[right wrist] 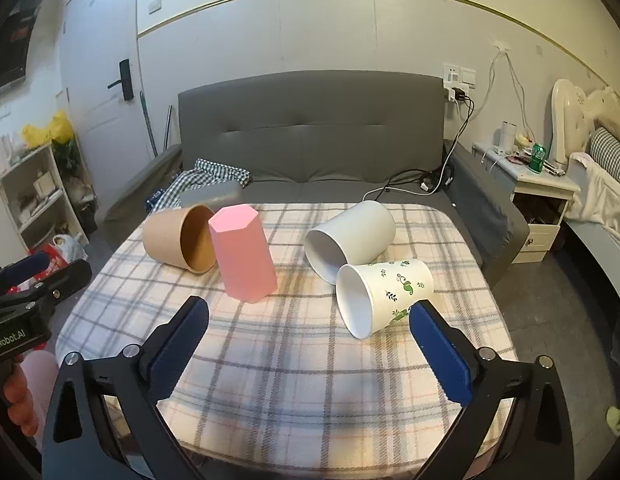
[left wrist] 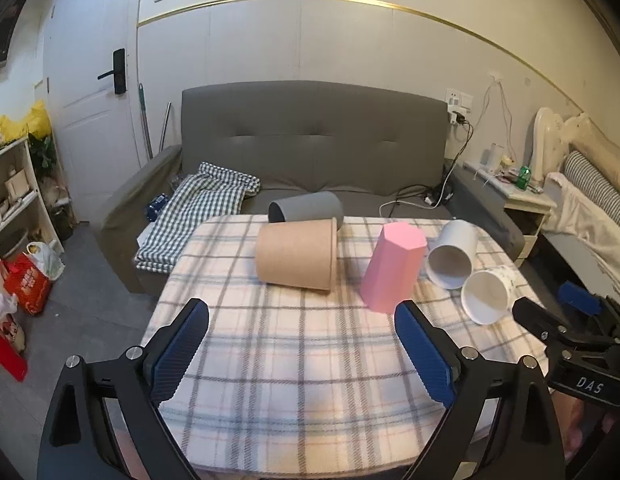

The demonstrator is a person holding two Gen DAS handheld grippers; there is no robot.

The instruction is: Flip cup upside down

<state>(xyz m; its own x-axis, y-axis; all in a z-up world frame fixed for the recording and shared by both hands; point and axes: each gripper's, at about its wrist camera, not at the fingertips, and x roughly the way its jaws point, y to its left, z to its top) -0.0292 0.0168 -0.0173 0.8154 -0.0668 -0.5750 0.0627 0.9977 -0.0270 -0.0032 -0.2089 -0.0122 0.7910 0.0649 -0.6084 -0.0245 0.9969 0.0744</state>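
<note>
The left hand-held gripper [left wrist: 302, 320] hangs over the near part of the worktop [left wrist: 294, 360] with its blue fingers spread wide and nothing between them; the right hand-held gripper [right wrist: 309, 318] is likewise spread wide and empty, low over the same checked cloth. Just beyond the right one's right finger [right wrist: 438, 352] lies a white cup with a green leaf pattern [right wrist: 384, 298] on its side, mouth turned toward the camera and showing nothing inside; the fingertip sits right beside its wall, though whether they touch cannot be told. Touching that cup from behind is a plain white cup [right wrist: 350, 240], also on its side with its open mouth showing empty. A pink cup [right wrist: 244, 254] with flat facets stands upside down near the middle of the worktop, ahead of the left gripper's right finger [left wrist: 424, 356] and leaning a little in both views. Just beside it a tan cup [right wrist: 178, 238] lies on its side, its brown inside bare. Behind that, at the far edge, a grey cup [left wrist: 306, 208] lies on its side too. Beyond the worktop stands a grey sofa [left wrist: 310, 140] with a checked cloth [left wrist: 198, 204] and cables on its seat.
</note>
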